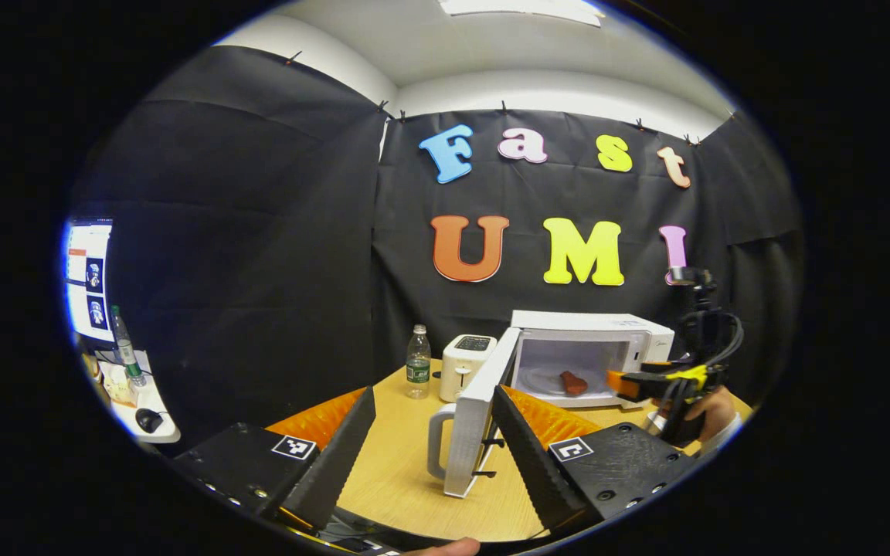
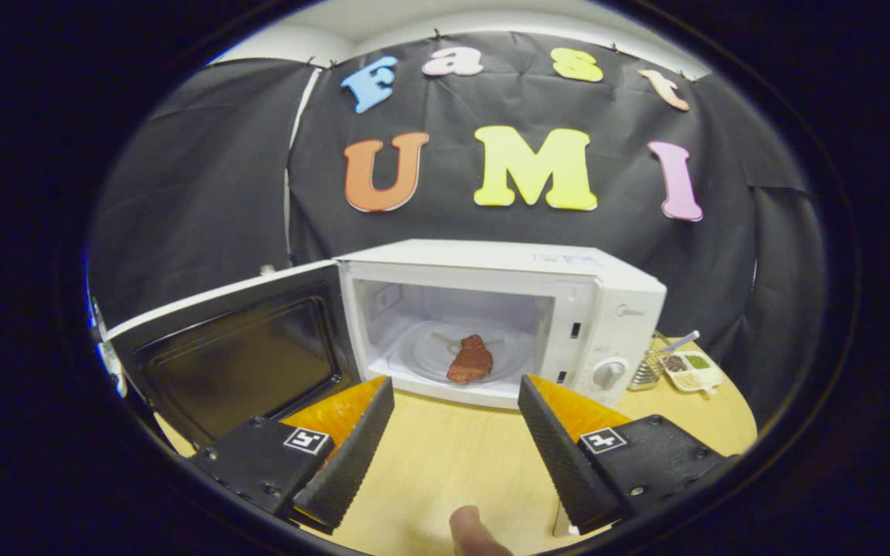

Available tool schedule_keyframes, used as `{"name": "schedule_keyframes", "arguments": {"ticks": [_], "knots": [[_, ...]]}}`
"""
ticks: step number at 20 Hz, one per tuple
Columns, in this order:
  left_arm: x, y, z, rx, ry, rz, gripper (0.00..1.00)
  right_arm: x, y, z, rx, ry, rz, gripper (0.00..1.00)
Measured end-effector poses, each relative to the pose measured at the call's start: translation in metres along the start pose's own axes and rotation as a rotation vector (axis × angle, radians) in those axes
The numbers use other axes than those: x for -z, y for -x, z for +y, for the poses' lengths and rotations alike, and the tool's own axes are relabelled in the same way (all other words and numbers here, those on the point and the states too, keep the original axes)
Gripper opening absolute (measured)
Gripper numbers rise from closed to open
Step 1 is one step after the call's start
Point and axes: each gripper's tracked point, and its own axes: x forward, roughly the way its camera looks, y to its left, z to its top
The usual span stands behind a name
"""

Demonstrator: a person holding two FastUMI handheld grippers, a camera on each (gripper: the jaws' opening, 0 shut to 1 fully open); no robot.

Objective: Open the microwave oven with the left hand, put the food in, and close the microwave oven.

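The white microwave stands on the round wooden table with its door swung wide open to the left. A reddish-brown piece of food lies on the glass turntable inside. My right gripper is open and empty, a short way in front of the cavity. In the left gripper view, my left gripper is open, and the door's edge and white handle show between its fingers without being pressed. The food is seen inside, with the right gripper and the hand holding it before the opening.
A white toaster and a water bottle stand left of the microwave. A condiment tray and a wire utensil holder sit to its right. A side desk with a monitor and a bottle is at far left.
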Motion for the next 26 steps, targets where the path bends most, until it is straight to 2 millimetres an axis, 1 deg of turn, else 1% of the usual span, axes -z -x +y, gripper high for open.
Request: {"name": "schedule_keyframes", "arguments": {"ticks": [1, 2, 3, 4, 5, 6, 7, 8, 9, 10, 11, 12, 13, 14, 15, 16, 17, 19, 20, 21, 22, 23, 26], "knots": [[-0.002, -0.001, 0.002, -0.002, -0.001, -0.001, 0.93, -0.004, 0.023, -0.004, -0.006, 0.000, -0.026, 1.00], [-0.004, -0.004, 0.005, -0.003, -0.008, -0.010, 0.92, -0.007, 0.048, -0.010, -0.009, -0.006, -0.053, 1.00], [-0.003, -0.005, 0.000, 0.024, -0.026, -0.004, 0.75, -0.010, 0.070, -0.017, -0.011, -0.015, -0.072, 0.94], [-0.001, -0.006, -0.006, 0.054, -0.036, 0.003, 0.66, -0.013, 0.089, -0.026, -0.007, -0.030, -0.093, 1.00], [-0.001, -0.008, -0.006, 0.068, -0.044, 0.009, 0.60, -0.018, 0.108, -0.034, -0.004, -0.038, -0.117, 1.00], [-0.001, -0.010, -0.005, 0.074, -0.047, 0.007, 0.39, -0.023, 0.125, -0.042, -0.002, -0.035, -0.137, 0.94], [0.000, -0.011, -0.002, 0.072, -0.050, 0.003, 0.46, -0.027, 0.142, -0.049, 0.006, -0.027, -0.156, 0.94], [0.004, -0.011, -0.001, 0.068, -0.069, 0.008, 0.45, -0.032, 0.157, -0.059, 0.025, -0.016, -0.178, 0.94], [0.001, -0.014, -0.001, 0.079, -0.093, -0.008, 0.45, -0.037, 0.171, -0.068, 0.041, -0.006, -0.200, 1.00], [0.008, -0.012, -0.002, 0.088, -0.101, 0.002, 0.25, -0.040, 0.185, -0.073, 0.051, -0.004, -0.217, 1.00], [0.012, -0.011, -0.003, 0.098, -0.099, 0.014, 0.04, -0.041, 0.196, -0.080, 0.058, -0.006, -0.225, 0.94], [0.014, -0.012, 0.000, 0.096, -0.099, 0.020, 0.07, -0.040, 0.208, -0.084, 0.056, -0.011, -0.229, 0.94], [0.016, -0.013, 0.001, 0.095, -0.105, 0.026, 0.16, -0.041, 0.220, -0.087, 0.058, -0.014, -0.235, 1.00], [0.021, -0.014, 0.005, 0.087, -0.106, 0.042, 0.07, -0.043, 0.231, -0.093, 0.062, -0.016, -0.239, 1.00], [0.025, -0.019, 0.008, 0.085, -0.100, 0.054, 0.06, -0.042, 0.243, -0.097, 0.061, -0.012, -0.243, 1.00], [0.030, -0.023, 0.011, 0.085, -0.080, 0.071, 0.16, -0.041, 0.256, -0.099, 0.054, -0.010, -0.248, 1.00], [0.034, -0.027, 0.012, 0.093, -0.063, 0.084, 0.07, -0.038, 0.267, -0.102, 0.048, -0.005, -0.250, 1.00], [0.050, -0.041, 0.020, 0.087, -0.046, 0.123, 0.06, -0.038, 0.288, -0.109, 0.046, 0.012, -0.264, 1.00], [0.059, -0.049, 0.026, 0.077, -0.045, 0.146, 0.06, -0.041, 0.297, -0.115, 0.057, 0.020, -0.278, 1.00], [0.064, -0.054, 0.027, 0.081, -0.045, 0.157, 0.07, -0.045, 0.305, -0.121, 0.074, 0.025, -0.299, 1.00], [0.065, -0.061, 0.026, 0.092, -0.047, 0.144, 0.06, -0.046, 0.310, -0.126, 0.088, 0.028, -0.309, 1.00], [0.069, -0.067, 0.027, 0.094, -0.052, 0.150, 0.04, -0.045, 0.313, -0.129, 0.101, 0.031, -0.315, 0.94], [0.082, -0.083, 0.028, 0.101, -0.087, 0.122, 0.04, -0.041, 0.315, -0.133, 0.104, 0.025, -0.313, 0.94]]}}
